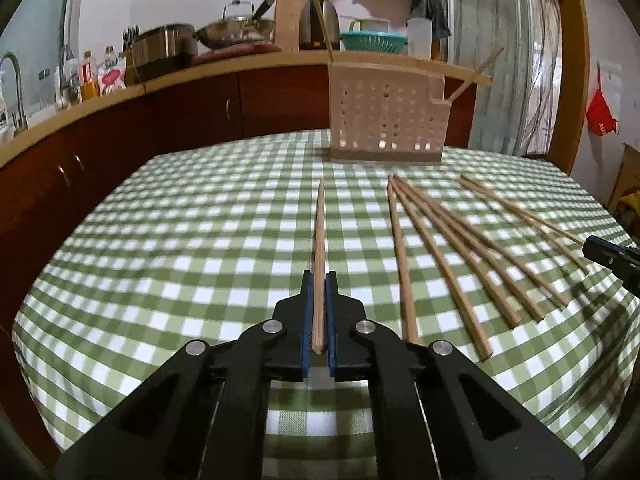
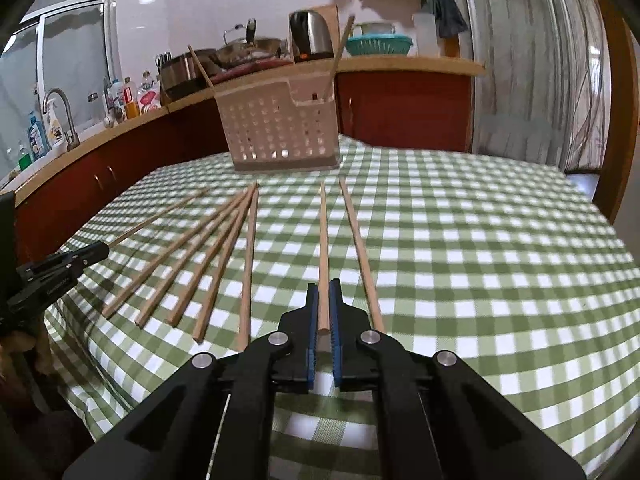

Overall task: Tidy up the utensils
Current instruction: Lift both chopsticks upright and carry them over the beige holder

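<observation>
Your left gripper (image 1: 319, 280) is clamped on one chopstick (image 1: 319, 240) that points toward the holder (image 1: 384, 120). Your right gripper (image 2: 324, 286) pinches a second chopstick (image 2: 323, 248) the same way. Loose chopsticks (image 1: 440, 248) lie fanned on the checked cloth (image 1: 200, 240) between your grippers. At the table's far edge, the perforated holder stands upright with chopsticks (image 2: 340, 52) leaning out of it at either end.

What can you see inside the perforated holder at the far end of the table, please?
Chopsticks stand in the holder: one leans out at its left end and one rises from the notched right compartment. Their lower ends and anything else inside are hidden by the perforated wall.
</observation>
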The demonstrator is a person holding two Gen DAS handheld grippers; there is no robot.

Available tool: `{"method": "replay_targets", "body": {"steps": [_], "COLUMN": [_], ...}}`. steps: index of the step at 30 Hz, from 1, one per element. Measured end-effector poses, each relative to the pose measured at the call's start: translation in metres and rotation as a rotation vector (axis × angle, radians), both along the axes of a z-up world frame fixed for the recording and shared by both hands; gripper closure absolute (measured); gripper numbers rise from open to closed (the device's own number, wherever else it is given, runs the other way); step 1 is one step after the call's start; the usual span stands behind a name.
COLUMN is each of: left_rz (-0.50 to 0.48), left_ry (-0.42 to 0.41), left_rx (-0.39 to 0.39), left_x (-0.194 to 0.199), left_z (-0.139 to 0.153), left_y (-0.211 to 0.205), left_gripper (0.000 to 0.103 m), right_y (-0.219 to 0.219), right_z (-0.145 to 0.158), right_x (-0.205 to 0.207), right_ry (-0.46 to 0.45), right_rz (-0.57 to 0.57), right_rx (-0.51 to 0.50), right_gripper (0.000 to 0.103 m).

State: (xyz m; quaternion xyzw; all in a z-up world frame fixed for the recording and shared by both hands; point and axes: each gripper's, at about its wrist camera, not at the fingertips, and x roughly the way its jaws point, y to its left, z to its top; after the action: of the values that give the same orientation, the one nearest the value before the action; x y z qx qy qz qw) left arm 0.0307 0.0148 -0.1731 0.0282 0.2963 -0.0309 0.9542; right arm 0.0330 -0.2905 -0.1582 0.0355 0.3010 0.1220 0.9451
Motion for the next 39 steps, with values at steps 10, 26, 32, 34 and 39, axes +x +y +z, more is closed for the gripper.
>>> {"method": "replay_targets", "body": {"steps": [10, 26, 32, 34, 39], "left_rz": [-0.003, -0.044, -0.075, -0.083, -0.104], "left_ry": [-0.118, -0.189, -0.180, -0.177, -0.161], "left_rx": [-0.005, -0.080, -0.058, -0.055, -0.069], "left_x": [-0.008, -0.005, 0.011, 0.018, 0.035], "left_z": [0.049, 0.116, 0.124, 0.126, 0.131], "left_y": [0.004, 0.017, 0.011, 0.009, 0.011], "left_gripper": [0.097, 0.097, 0.097, 0.097, 0.097], "right_y": [-0.004, -0.006, -0.004, -0.002, 0.002], "right_z": [0.040, 0.110, 0.117, 0.118, 0.120], "right_x": [-0.007, -0.013, 0.008, 0.016, 0.038], "right_ry": [-0.104, -0.239, -0.226, -0.218, -0.189], "right_rz": [-0.013, -0.004, 0.013, 0.019, 0.040], "right_rx": [0.000, 0.034, 0.038, 0.039, 0.035], "right_gripper": [0.097, 0.097, 0.097, 0.097, 0.097]}}
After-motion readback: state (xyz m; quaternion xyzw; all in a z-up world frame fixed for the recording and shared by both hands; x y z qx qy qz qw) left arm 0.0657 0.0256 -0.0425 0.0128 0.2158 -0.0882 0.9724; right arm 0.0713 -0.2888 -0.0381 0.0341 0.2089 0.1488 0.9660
